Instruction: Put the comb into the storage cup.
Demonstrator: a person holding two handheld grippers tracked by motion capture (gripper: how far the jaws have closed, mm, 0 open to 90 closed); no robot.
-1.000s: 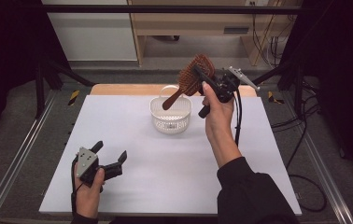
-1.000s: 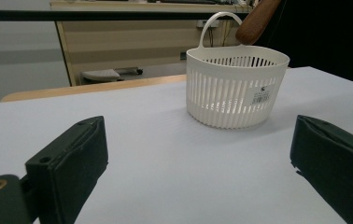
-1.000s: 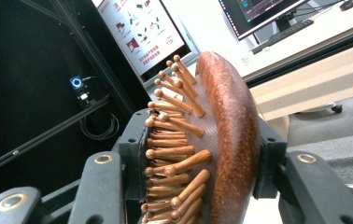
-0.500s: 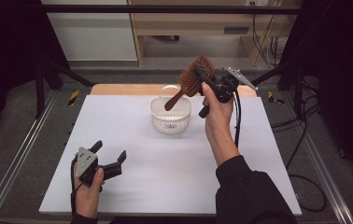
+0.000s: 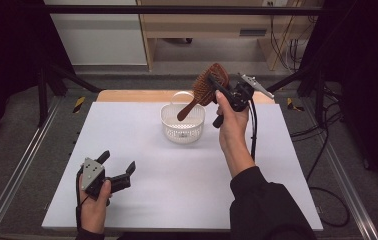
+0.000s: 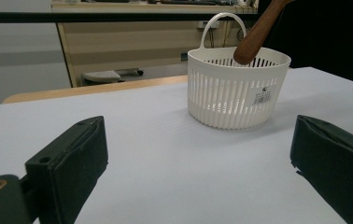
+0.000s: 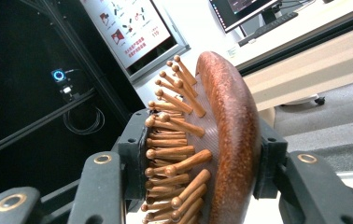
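- Nearest, at the table's (image 5: 142, 210) near-left corner: left gripper (image 5: 118, 172) resting low on the white sheet in the person's left hand (image 5: 93, 210), jaws spread wide with nothing between them, aimed across the table at the basket (image 6: 237, 91); no visible shift from a second ago.
- Mid-table, toward the far edge: white slotted basket (image 5: 182, 125) standing upright on the sheet, handle raised, same spot as before.
- Just above the basket's rim: rounded tip of the brush handle (image 6: 258, 33) hanging over the opening, seen from the left gripper view slightly lower and further in than the high view showed a second ago; whether touching the rim cannot be told.
- Beyond, at the far-right of the basket: right gripper (image 5: 222, 90) lifted off the table in the right hand (image 5: 232, 127), clamped across the head of the wooden hairbrush (image 7: 212, 140), one jaw against the bristle pegs, the other against the smooth back.
- Brush tilted, handle down-left toward the basket, head (image 5: 211, 82) up-right.
- Judged from the small drift alone: brush likely being lowered handle-first into the basket; release not yet made.
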